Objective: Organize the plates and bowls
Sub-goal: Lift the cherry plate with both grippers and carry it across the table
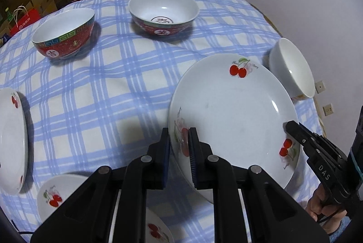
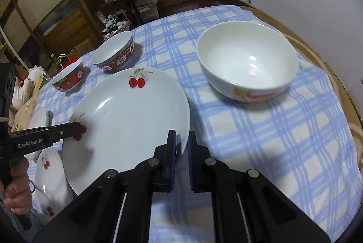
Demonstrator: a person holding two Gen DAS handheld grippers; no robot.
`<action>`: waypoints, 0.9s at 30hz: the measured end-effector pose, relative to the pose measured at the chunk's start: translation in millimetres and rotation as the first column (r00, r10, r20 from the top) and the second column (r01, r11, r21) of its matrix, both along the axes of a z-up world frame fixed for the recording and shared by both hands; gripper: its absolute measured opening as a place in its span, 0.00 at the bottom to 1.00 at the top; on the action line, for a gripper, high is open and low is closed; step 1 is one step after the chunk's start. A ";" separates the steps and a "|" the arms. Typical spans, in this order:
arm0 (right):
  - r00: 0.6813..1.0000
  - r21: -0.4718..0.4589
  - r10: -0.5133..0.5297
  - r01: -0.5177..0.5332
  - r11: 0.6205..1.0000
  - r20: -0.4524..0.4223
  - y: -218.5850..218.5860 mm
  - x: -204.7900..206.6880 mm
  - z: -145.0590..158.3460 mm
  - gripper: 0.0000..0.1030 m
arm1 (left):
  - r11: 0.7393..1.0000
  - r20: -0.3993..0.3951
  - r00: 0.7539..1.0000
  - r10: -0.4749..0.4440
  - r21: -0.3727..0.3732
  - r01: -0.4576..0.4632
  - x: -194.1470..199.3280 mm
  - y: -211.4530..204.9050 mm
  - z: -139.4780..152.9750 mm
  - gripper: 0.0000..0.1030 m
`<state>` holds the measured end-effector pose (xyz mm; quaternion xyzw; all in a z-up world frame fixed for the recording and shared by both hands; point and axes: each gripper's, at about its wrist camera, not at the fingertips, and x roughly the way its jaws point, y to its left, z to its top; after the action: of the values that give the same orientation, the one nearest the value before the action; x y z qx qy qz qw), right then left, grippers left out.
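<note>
A large white plate with cherry prints [image 1: 231,111] [image 2: 127,120] is held tilted a little above the checked cloth, with its shadow under it. My left gripper [image 1: 179,143] is shut on its left rim, and my right gripper [image 2: 181,145] is shut on its right rim. Each gripper shows in the other's view: the right one [image 1: 292,127] on the far rim, the left one [image 2: 77,128] by a cherry print. Two red patterned bowls [image 1: 63,39] [image 1: 163,14] stand at the back and a plain white bowl [image 2: 247,64] to the right.
More cherry plates lie at the left edge [image 1: 11,141] and near the front [image 1: 59,195] [image 2: 50,179]. The round table's wooden rim [image 2: 329,66] curves close to the wall on the right. Shelves and boxes [image 2: 74,5] stand behind the table. A person's hand [image 2: 18,195] grips the left handle.
</note>
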<state>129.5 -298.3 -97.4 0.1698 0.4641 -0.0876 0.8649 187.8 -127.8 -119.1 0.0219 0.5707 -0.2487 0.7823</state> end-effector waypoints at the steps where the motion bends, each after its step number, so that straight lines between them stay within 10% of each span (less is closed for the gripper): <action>1: 1.000 -0.007 -0.002 0.002 1.000 0.002 0.5 -3.6 2.7 0.10 | 1.000 -0.002 1.000 0.001 -0.004 -0.001 -2.8 -0.3 1.6 0.15; 27: 0.993 0.031 -0.083 0.086 0.996 -0.084 -20.6 -55.7 -3.5 0.10 | 0.993 0.004 0.996 -0.091 0.072 0.090 -53.4 -30.7 -2.4 0.15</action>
<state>73.7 -318.8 -100.9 0.2002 0.4934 -0.1232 0.8374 134.3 -158.5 -121.6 0.0768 0.5750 -0.2630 0.7709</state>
